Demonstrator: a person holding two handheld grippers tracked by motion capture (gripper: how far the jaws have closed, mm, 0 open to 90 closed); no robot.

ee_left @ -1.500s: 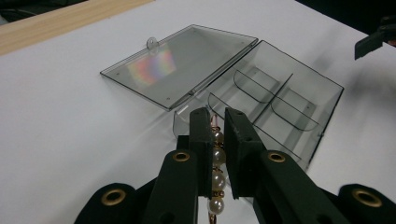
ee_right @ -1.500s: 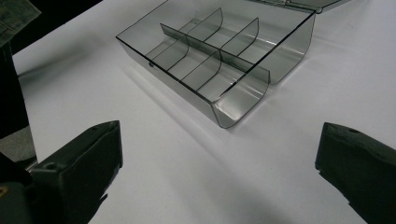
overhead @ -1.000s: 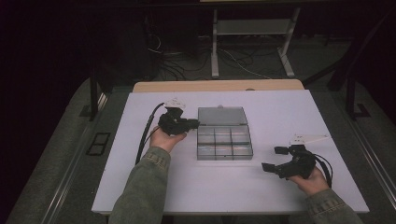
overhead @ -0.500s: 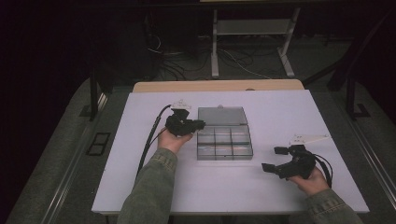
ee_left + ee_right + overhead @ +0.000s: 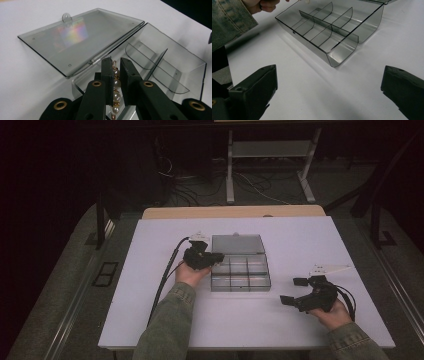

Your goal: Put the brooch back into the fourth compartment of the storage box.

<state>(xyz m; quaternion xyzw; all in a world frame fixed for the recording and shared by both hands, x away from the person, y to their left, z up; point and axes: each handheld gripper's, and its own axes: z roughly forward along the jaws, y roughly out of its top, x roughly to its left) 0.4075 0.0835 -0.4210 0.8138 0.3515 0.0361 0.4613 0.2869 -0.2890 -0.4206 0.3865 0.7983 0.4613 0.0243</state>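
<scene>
Left gripper view: open lid [image 5: 75,37] beside divided box [image 5: 165,65].

1. The left gripper [image 5: 116,68] rises from six o'clock, its two black jaws closed on a pearl string [image 5: 116,92].
2. The clear divided box [image 5: 175,65] lies toward two o'clock.
3. Its open lid [image 5: 75,40] lies flat toward eleven o'clock.

I'm watching two black hand-held grippers: the left gripper [image 5: 212,259] is trailing a black cable over the table's near-left, and the right gripper [image 5: 295,292] is wearing a pale three-cornered plate on top. Brass-ringed pivots are showing on the matte black jaws. Faded olive denim sleeves [image 5: 167,325] are covering both forearms.
</scene>
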